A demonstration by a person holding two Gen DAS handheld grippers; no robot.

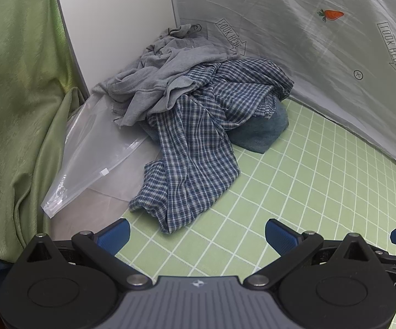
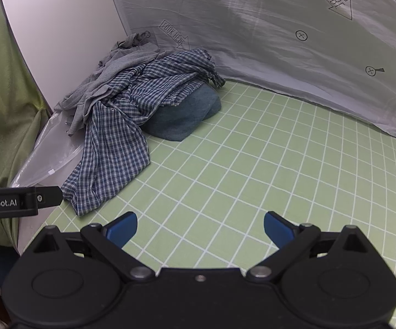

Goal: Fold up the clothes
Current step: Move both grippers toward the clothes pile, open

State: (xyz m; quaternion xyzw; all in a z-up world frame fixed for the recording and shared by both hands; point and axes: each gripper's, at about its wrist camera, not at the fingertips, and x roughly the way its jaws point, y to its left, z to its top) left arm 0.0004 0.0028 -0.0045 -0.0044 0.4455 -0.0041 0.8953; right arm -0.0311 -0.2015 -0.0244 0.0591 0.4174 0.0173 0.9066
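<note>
Clothes pile sits at far-left corner of my desk [image 2: 252, 164]: plaid shirt [image 1: 195, 148] on top w/ one end trailing toward me, grey garment [image 1: 154, 82] bunched behind it against the white panel [image 1: 115, 27], blue-green folded item [image 2: 181, 118] underneath on the right side. Clear plastic bag [image 1: 88, 150] lies just left of the pile. Left gripper [image 1: 197, 233] jaws wide open, empty, hovering above the green grid mat; shirt's trailing end lies just ahead, btwn the fingers but apart from them. Right gripper [image 2: 200, 227] jaws also wide open, empty; pile ahead-left, well apart. Printed grey sheet [image 2: 280, 54] hangs at back.
</note>
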